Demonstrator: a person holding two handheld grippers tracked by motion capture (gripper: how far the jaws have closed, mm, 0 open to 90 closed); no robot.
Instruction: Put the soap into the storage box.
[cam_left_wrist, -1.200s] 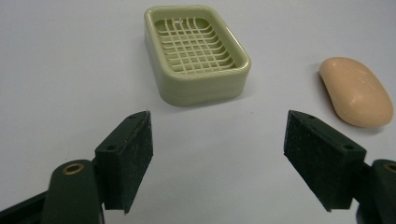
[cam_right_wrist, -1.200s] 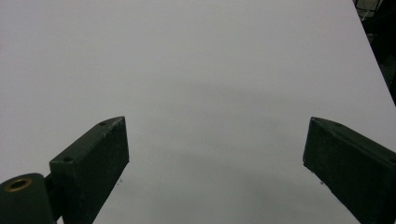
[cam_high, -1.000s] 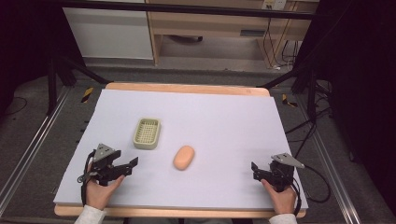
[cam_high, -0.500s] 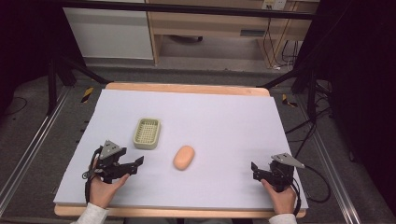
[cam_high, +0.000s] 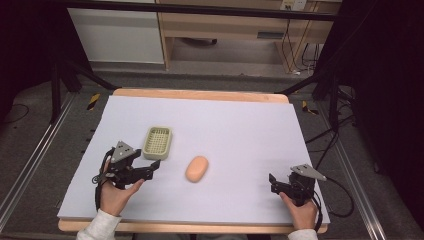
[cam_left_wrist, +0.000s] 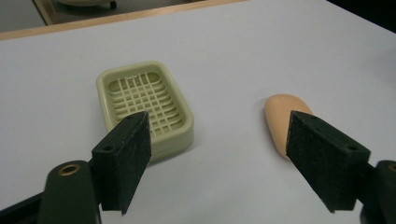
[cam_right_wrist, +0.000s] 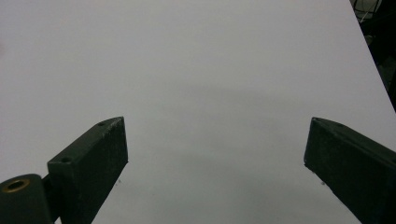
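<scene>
Here, in the high view, the left gripper (cam_high: 150, 166) sits wide open and empty, the green soap dish (cam_high: 157, 142) just beyond its fingertips and the peach soap bar (cam_high: 197, 168) near, off to their right. The right gripper (cam_high: 274, 182) is well apart from both.

In the left gripper view, the soap dish (cam_left_wrist: 144, 108) lies ahead of one finger (cam_left_wrist: 125, 158), the soap bar (cam_left_wrist: 283, 122) just beyond the other.

In the right gripper view, the right gripper (cam_right_wrist: 215, 163) gapes wide and empty over the white table cover (cam_right_wrist: 196, 70).
</scene>
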